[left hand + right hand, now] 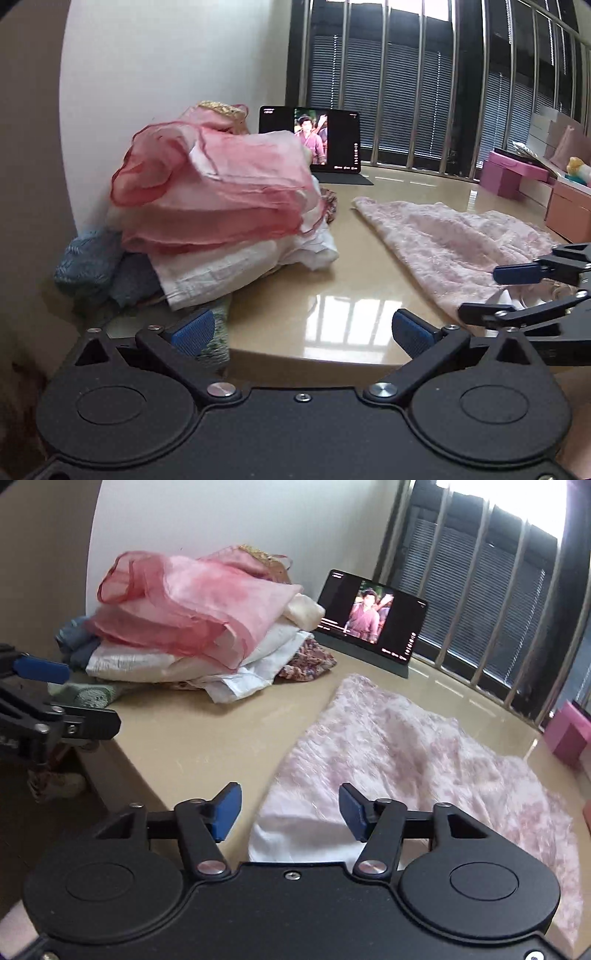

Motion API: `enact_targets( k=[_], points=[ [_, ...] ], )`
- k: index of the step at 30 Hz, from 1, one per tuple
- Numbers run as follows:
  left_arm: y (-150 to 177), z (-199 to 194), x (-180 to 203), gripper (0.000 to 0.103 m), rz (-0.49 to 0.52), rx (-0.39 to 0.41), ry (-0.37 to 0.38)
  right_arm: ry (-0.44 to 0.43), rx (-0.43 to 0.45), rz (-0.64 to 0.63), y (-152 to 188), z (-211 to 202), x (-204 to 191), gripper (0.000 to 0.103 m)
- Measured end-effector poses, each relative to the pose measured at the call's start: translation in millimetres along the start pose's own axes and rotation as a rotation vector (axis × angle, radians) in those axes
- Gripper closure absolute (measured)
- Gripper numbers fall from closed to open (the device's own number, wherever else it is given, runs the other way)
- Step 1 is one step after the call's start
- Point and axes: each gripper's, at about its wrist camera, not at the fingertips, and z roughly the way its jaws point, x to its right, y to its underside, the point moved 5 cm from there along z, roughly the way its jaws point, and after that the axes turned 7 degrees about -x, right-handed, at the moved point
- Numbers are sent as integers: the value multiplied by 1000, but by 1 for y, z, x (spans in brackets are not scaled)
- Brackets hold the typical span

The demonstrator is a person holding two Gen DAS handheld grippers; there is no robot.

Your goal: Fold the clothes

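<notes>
A pale pink, lace-textured garment [406, 746] lies spread nearly flat on the glossy beige tabletop [192, 731], its white lining showing at the near edge — slightly rumpled toward the right. Well apart, against the wall, sits a heap of folded clothes [221, 206]: sheer rose-pink organza on top, white cotton beneath, and what looks like blue knitwear — partly hidden — at the bottom.

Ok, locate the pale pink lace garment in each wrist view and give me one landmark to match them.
Left wrist: pale pink lace garment lies spread on the table at right, beyond the open left gripper.
Right wrist: it fills the lower right, beneath the open right gripper.
Shared landmark: the tablet playing video by the window.
</notes>
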Motion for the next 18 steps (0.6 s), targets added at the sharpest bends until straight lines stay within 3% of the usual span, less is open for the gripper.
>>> enact_targets(
  k=[2, 5, 8, 10, 13, 18],
  points=[
    [-1, 2, -2, 0, -2, 0, 12, 18, -37, -8, -3, 13, -5, 45],
    [-3, 5, 0, 0, 10, 0, 28, 10, -101, 19, -3, 28, -6, 62],
    [-6, 10, 5, 0, 27, -2, 51, -19, -137, 75, -2, 33, 0, 69],
    [-12, 15, 12, 0, 36, -11, 79, -41, -155, 117, -1, 34, 5, 90],
    [-24, 29, 27, 0, 29, -65, 184, -73, -174, 183, -1, 35, 14, 100],
    [-43, 75, 48, 7, -97, -225, 400, -110, -117, 268, 3, 21, 27, 101]
  ],
)
